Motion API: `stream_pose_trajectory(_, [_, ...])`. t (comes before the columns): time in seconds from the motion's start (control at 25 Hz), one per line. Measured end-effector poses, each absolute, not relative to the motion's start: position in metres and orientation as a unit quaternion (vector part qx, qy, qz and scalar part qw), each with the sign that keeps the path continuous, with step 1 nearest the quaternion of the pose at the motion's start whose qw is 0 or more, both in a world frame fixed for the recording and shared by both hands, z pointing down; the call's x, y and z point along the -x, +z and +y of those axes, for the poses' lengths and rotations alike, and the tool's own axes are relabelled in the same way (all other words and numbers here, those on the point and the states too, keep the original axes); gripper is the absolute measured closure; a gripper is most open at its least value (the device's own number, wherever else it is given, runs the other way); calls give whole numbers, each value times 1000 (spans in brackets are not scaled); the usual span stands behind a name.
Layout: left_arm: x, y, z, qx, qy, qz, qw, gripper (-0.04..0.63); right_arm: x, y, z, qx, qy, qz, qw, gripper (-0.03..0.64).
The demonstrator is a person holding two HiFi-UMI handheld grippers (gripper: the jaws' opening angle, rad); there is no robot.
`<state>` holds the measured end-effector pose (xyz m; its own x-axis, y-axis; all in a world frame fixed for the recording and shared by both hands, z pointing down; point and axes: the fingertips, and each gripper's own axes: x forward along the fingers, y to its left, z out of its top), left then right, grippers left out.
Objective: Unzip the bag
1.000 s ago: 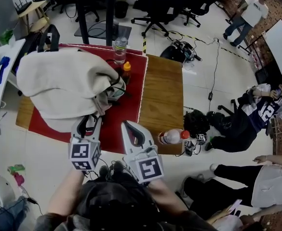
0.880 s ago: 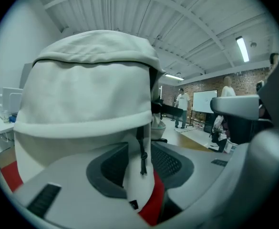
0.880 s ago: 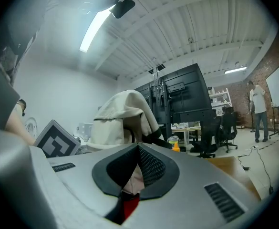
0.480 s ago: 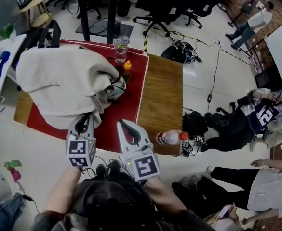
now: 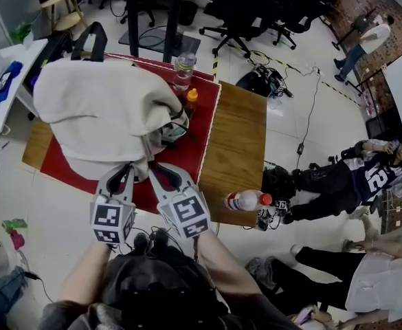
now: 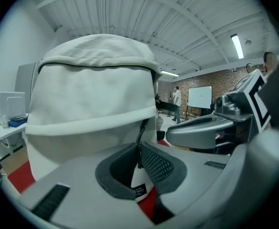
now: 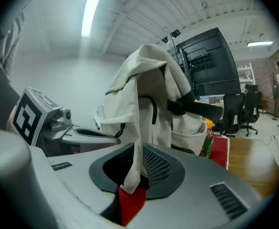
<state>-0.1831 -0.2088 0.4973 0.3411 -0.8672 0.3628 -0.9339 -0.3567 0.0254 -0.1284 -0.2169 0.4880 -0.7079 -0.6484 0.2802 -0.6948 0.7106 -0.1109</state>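
A cream fabric bag [image 5: 97, 108] with black straps stands on the red mat [image 5: 187, 150]. Both grippers meet at its near lower edge. My left gripper [image 5: 126, 169] has just closed, and in the left gripper view [image 6: 139, 144] its pads are shut on the black zipper pull [image 6: 140, 133] that hangs from the bag [image 6: 91, 94]. My right gripper [image 5: 158, 168] sits close beside it. Its jaws stand a little wider than a moment ago. In the right gripper view [image 7: 138, 146] they pinch a hanging cream flap [image 7: 137, 166] of the bag [image 7: 144, 89].
Behind the bag stand a clear water bottle [image 5: 183, 71] and an orange-capped bottle [image 5: 191, 102]. A red-capped bottle [image 5: 247, 200] lies at the wooden table's [image 5: 238, 136] near edge. People [image 5: 352, 177] sit on the floor to the right. A white desk [image 5: 1, 108] is at the left.
The right gripper has swung left and forward to the bag's edge, next to the left gripper. The left gripper's jaws have closed at the bag, and it has edged slightly forward.
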Motion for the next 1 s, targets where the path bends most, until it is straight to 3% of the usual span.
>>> stream_pose_trajectory(0.28, [187,490,-206,-816,141,-547,123,543,155,492,-239,-324,126,-930,119,499])
stream_pose_trajectory(0.44, [192,484,-203,-816,140,-547,123,545,163,491,-237,-308,89,-937,138,587])
stream_pose_trajectory(0.56, [195,480,-200,-823,130,-535,141,546,163,486,-228,-302,83,-940,134,595])
stream_pose_trajectory(1.0, [214,472,-204,-817,124,-553,107,545,154,476,-226,-313,69,-941,113,598])
